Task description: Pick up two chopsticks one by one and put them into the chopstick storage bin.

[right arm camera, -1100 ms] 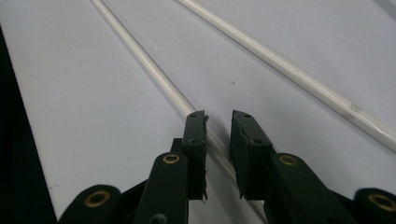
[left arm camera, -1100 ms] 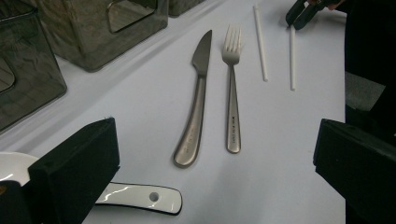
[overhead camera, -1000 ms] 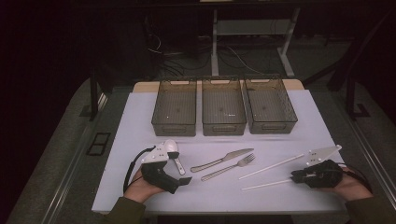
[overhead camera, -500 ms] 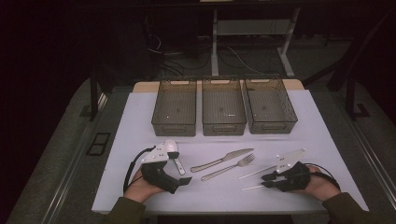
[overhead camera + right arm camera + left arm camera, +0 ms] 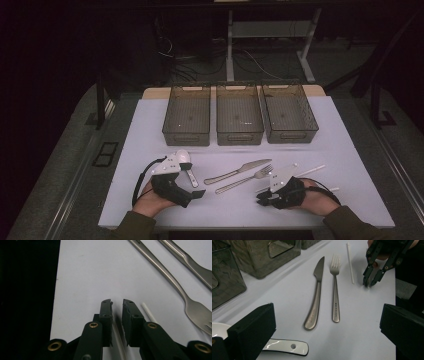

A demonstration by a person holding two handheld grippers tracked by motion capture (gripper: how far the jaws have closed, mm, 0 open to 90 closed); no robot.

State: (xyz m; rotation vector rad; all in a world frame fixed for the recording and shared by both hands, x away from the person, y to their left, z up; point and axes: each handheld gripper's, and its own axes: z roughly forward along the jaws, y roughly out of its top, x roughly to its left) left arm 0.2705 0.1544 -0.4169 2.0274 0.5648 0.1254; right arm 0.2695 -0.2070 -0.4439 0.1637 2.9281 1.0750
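Holds the right gripper (image 5: 262,199) low at the near right of the bench (image 5: 150,130), jaws a narrow slit apart astride one white chopstick (image 5: 117,340), not visibly pinching it. Lies flat there, second chopstick (image 5: 148,313) just beside. Probably lines up for a lift toward the far bins (image 5: 240,120). Rests the left gripper (image 5: 196,194) near left by the spoon (image 5: 184,157), jaws wide apart, out of the way.

Knife (image 5: 237,171) left of fork (image 5: 246,178); 3 bins (image 5: 239,117) behind.

My right gripper (image 5: 267,196) hides part of one chopstick (image 5: 117,336); I can't tell whether its fingers (image 5: 106,315) press it.
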